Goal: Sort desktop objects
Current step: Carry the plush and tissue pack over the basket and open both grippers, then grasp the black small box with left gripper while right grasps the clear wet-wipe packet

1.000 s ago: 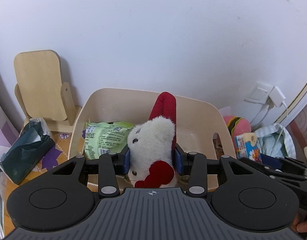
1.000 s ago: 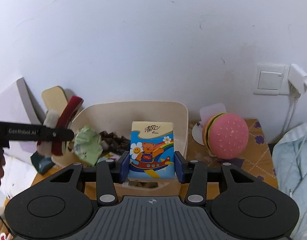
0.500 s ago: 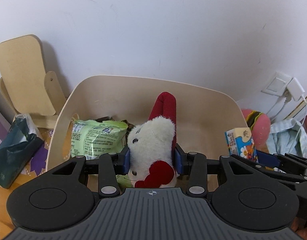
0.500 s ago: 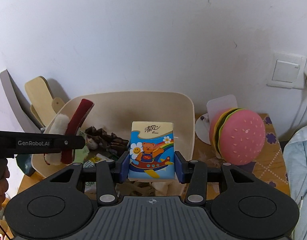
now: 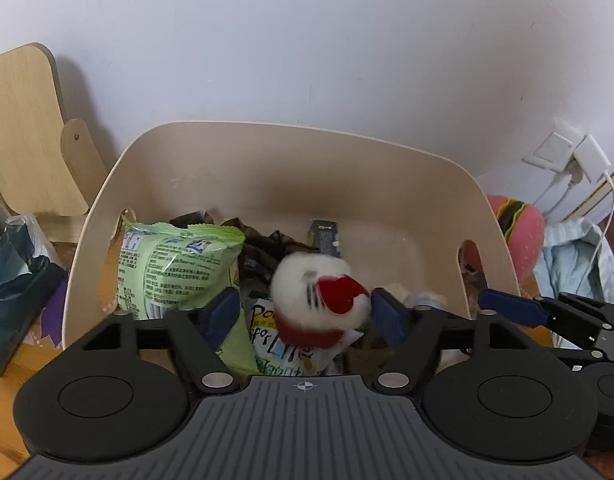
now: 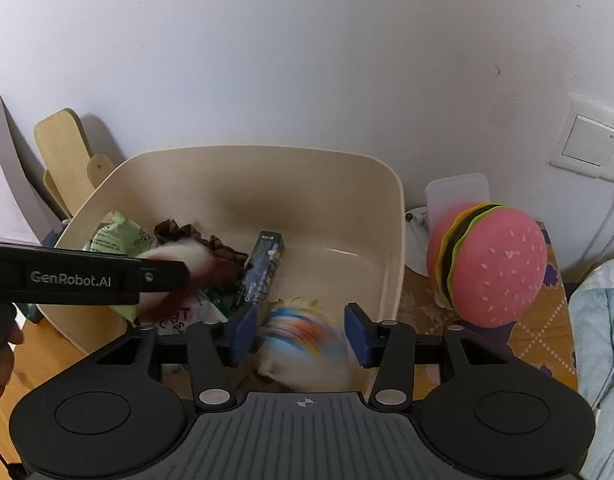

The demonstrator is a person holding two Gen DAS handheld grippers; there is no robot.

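White wall behind; wooden surface [image 6: 47, 344] carries a beige bin [image 5: 291, 168] already holding a green snack bag [image 5: 175, 264] and a dark box [image 6: 263, 272]. Left gripper [image 5: 303, 316] over the bin, jaws opening, pads clear of the blurred white-and-red plush toy [image 5: 319, 300] between them. Right gripper [image 6: 301, 336] likewise opening; the tissue pack [image 6: 303, 340], motion-blurred, appears loose between the pads. Pink burger toy [image 6: 491, 264] beside the bin.
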